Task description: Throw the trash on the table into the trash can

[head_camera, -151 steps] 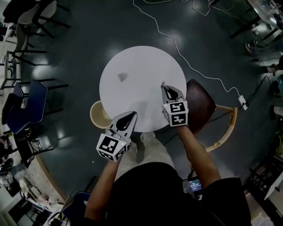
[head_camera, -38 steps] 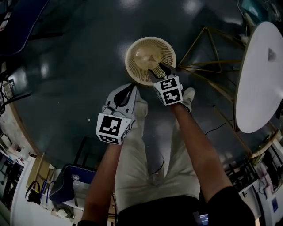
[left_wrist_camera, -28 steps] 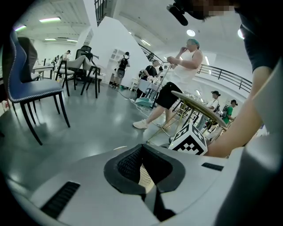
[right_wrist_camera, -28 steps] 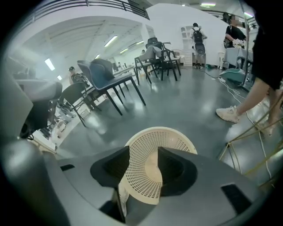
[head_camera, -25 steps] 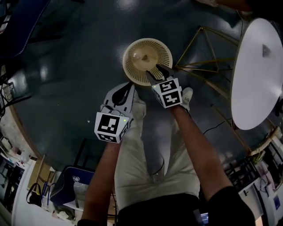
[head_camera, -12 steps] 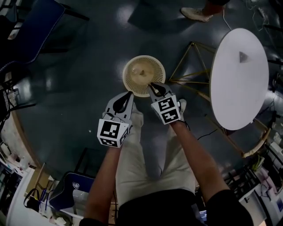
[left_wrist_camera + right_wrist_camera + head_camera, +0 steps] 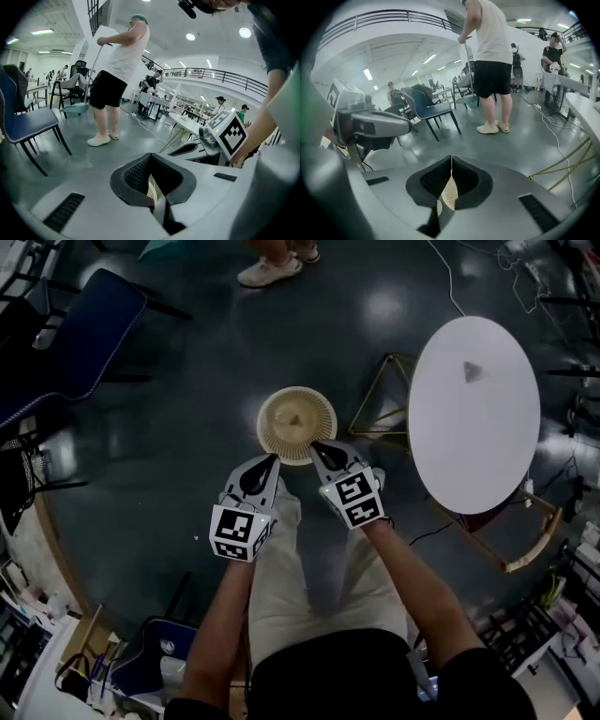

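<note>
The floor [image 7: 169,446] is dark and glossy and carries everything in view.

The bench [image 7: 478,456] is a round white top on a gold wire frame. It stands to the person's right, well apart from both grippers. A wooden chair [image 7: 511,545] is tucked beside the bench edge nearest the bottom of the head view.

A blue chair [image 7: 80,343] stands at the person's far left.

A bystander [image 7: 490,65] in a white top and black shorts stands beyond the can. Only the bystander's shoes show in the head view.

The can [image 7: 324,418] is a pale woven basket standing on the floor, directly ahead of the person's feet. A pale lump lies at the centre of its bottom.

The left gripper [image 7: 269,461] points down at the can's near rim. Its fingers [image 7: 136,176] are together, with nothing between them.

The right gripper [image 7: 316,447] sits just beside the left and points at the same rim. Its fingers [image 7: 426,180] have just been closing and now meet, with nothing between them. The can's weave shows through the slit below the tips.

The trash [image 7: 472,372], one small grey piece, lies on the bench near the edge uppermost in the head view.
</note>
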Demonstrator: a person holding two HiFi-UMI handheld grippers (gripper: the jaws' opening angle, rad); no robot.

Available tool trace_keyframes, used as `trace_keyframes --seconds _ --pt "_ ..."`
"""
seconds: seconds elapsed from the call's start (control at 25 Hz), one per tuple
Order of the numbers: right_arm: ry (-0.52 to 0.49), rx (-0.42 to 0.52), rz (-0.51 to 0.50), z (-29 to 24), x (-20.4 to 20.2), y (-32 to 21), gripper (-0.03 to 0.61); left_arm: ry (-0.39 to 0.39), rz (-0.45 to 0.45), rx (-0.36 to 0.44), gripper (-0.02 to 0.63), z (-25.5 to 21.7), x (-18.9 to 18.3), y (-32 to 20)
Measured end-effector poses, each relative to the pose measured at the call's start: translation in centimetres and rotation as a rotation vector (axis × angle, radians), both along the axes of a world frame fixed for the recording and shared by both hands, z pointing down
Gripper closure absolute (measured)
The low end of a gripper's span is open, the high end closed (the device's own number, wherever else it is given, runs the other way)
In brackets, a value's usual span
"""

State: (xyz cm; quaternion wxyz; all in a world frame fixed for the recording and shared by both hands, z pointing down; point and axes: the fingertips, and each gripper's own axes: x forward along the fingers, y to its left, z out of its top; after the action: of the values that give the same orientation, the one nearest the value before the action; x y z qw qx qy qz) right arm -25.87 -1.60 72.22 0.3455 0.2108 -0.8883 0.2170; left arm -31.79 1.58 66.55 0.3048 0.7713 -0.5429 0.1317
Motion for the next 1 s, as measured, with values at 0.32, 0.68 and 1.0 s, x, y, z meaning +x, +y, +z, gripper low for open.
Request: trace_keyframes --seconds 0.32,0.68,1.0 --pt "-0.051 0.022 0.041 -7.9 2.4 -0.5 0.554 0.026 0.051 0.011 0.598 -5.8 3.5 -0.4" --pt "-0.094 0.061 0.096 -15.6 7.1 -2.0 0.555 0.04 0.143 0.06 0.598 -12.8 9.7 -2.4" --pt "-0.106 0.094 0.122 -19.1 11.7 -3.1 0.554 0.044 0.153 0.104 0.598 -16.5 13.9 -4.2"
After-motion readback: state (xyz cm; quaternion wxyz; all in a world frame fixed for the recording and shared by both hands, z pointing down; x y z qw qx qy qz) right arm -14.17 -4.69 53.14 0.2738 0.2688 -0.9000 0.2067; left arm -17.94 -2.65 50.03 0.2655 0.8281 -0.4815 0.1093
